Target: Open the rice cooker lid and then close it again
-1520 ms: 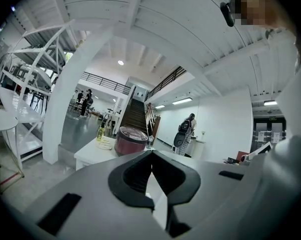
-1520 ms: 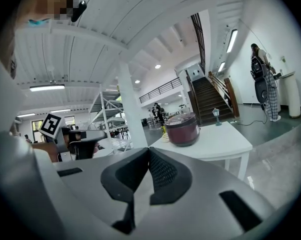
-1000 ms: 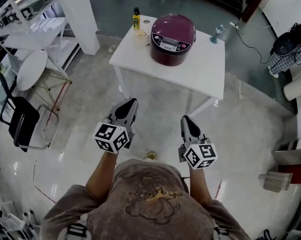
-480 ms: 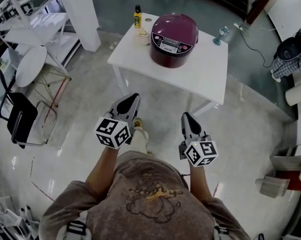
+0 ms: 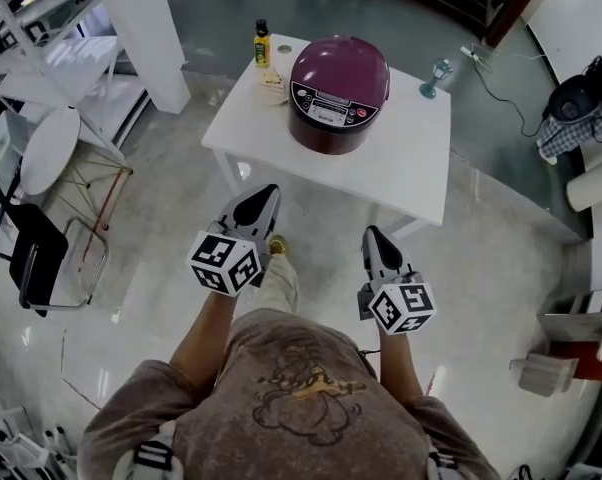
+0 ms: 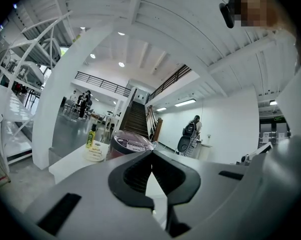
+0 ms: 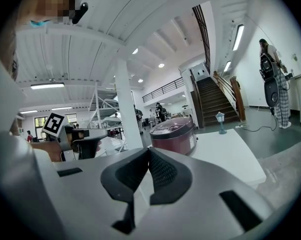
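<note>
We're facing the white rectangular tabletop (image 5: 406, 163). The round maroon rice cooker (image 5: 326, 118) sits on its far-left part, lid (image 5: 343, 63) down, control panel toward us. Both grippers are out in front of the torso, short of the tabletop's near edge. The left gripper (image 5: 265, 195) has its jaws pressed together with nothing between them; the right gripper (image 5: 372, 234) jaws are likewise closed and empty. A slim yellow-green bottle (image 5: 262, 44) with a black cap stands just left of the cooker at the corner. A small blue ornament (image 5: 436, 73) stands to the cooker's right, apart from it.
</note>
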`<state>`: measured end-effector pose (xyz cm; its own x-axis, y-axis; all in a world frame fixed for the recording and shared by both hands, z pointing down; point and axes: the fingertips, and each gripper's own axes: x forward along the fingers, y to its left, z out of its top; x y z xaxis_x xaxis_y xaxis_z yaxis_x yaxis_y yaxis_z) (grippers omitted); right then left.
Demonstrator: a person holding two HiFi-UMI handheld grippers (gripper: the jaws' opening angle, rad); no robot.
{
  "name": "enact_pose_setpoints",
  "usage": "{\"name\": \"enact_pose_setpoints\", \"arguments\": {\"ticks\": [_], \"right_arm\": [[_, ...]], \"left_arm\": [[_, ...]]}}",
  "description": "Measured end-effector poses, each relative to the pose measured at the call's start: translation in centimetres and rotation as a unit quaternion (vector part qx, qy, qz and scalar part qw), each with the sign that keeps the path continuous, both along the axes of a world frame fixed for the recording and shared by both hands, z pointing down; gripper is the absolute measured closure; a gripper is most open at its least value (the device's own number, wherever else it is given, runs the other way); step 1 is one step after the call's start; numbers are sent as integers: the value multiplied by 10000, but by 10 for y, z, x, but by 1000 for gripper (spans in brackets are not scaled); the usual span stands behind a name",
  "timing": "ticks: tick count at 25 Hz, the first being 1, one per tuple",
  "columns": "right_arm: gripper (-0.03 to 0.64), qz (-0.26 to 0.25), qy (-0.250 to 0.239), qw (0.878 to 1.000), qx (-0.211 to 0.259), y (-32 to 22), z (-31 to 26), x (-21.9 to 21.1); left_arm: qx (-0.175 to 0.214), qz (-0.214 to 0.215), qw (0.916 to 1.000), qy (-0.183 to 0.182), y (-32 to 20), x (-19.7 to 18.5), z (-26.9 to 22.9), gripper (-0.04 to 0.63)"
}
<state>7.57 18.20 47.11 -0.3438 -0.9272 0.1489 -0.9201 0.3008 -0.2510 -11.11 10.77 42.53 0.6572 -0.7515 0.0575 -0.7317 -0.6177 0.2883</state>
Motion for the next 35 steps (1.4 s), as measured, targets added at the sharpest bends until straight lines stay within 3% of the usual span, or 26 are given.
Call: {"name": "enact_pose_setpoints", "arguments": {"ticks": [17,35], "right_arm": [[615,117,72,9999,-89,-123,-8,22],[614,523,182,9983,-160,-226,-21,46]], "left_arm": [[-22,109,9999,-65,-131,24,-6,574],[-172,566,9982,24,-251,57,-9,572]]}}
